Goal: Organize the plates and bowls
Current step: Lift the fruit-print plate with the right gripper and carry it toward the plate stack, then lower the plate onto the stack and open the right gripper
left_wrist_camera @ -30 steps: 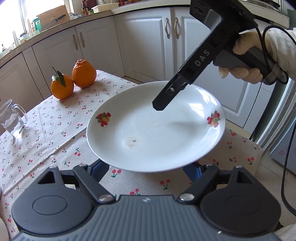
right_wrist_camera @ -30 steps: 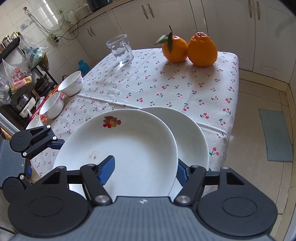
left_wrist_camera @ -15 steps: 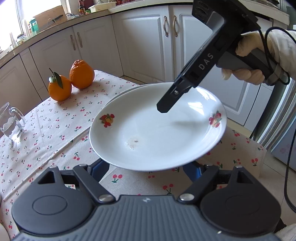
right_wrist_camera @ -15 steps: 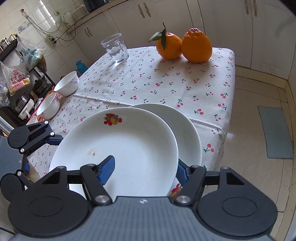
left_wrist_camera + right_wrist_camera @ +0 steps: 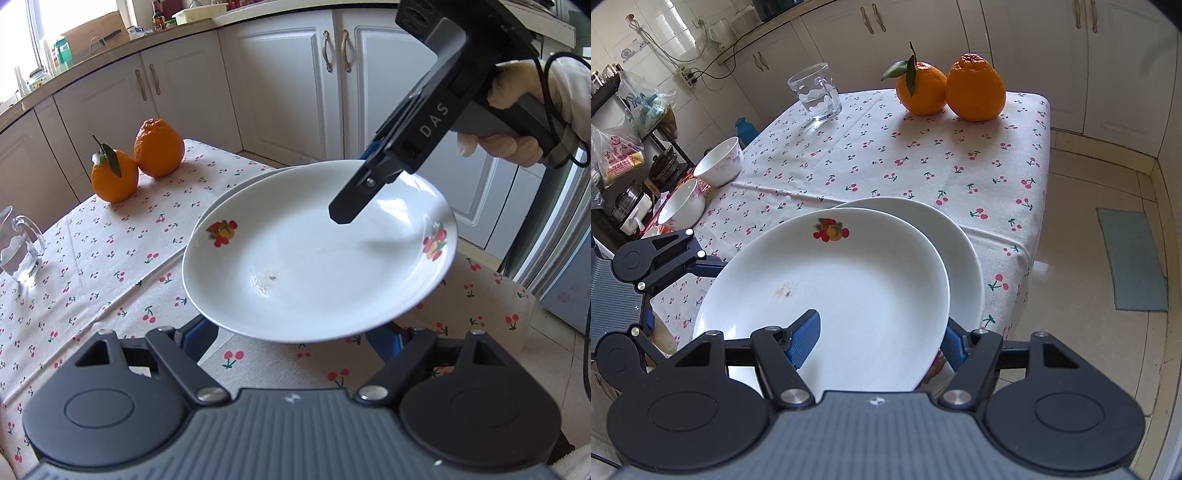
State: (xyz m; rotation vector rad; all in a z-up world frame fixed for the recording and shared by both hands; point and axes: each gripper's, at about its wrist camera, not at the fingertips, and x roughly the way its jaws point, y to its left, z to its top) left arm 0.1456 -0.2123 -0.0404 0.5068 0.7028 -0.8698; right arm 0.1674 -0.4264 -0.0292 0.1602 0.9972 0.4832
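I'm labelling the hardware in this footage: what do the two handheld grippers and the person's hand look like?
Both grippers are black with ribbed grey bodies, round black pivot housings and blue ridged finger pads. The right gripper carries white "DAS" lettering, a grey handle and a black cable. The hand holding it wears a cream glove. The left gripper shows silver screws.

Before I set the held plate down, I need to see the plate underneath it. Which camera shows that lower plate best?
The right wrist view: the lower plate shows a broad crescent of rim and well beyond the held plate. In the left wrist view only a thin sliver of its rim shows behind the held plate.
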